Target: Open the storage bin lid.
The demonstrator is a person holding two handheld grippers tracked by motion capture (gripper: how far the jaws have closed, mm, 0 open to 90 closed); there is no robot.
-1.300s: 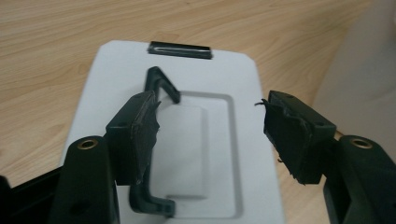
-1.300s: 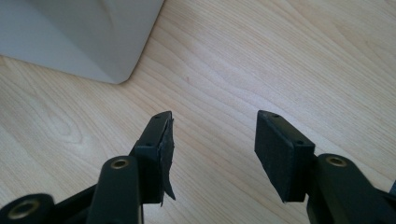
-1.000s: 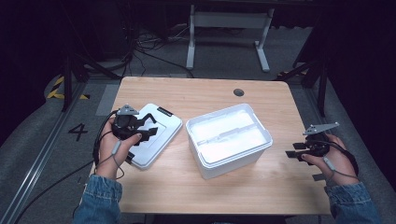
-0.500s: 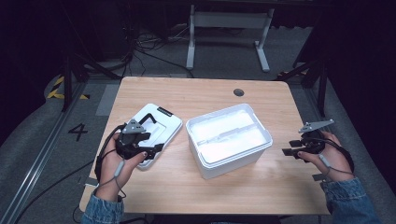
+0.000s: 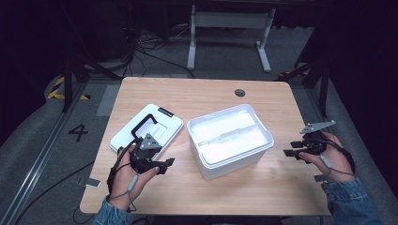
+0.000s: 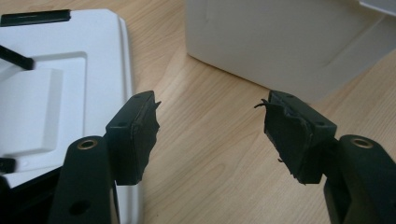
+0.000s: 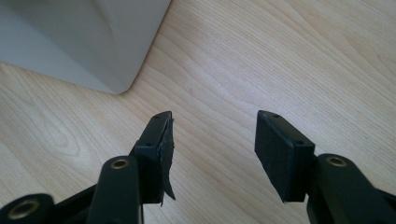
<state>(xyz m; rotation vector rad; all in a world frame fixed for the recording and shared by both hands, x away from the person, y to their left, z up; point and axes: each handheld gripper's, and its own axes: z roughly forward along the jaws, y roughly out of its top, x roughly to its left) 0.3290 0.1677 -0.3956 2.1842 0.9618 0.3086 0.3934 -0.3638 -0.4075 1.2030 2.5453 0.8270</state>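
White plastic makes up both things on the wooden table (image 5: pixel 281 183): one open bin (image 5: pixel 230 139) at the middle and one flat lid (image 5: pixel 166 123) with a black handle, lying just left of it. What the bin holds cannot be told. Two grippers: the left gripper (image 5: pixel 159 164) gapes empty at the lid's near edge; the right gripper (image 5: pixel 292 152) gapes empty over bare wood near the right edge, apart from the bin.

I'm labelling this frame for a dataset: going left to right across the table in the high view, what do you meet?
white lid with the left gripper at its near edge → open white box → right gripper
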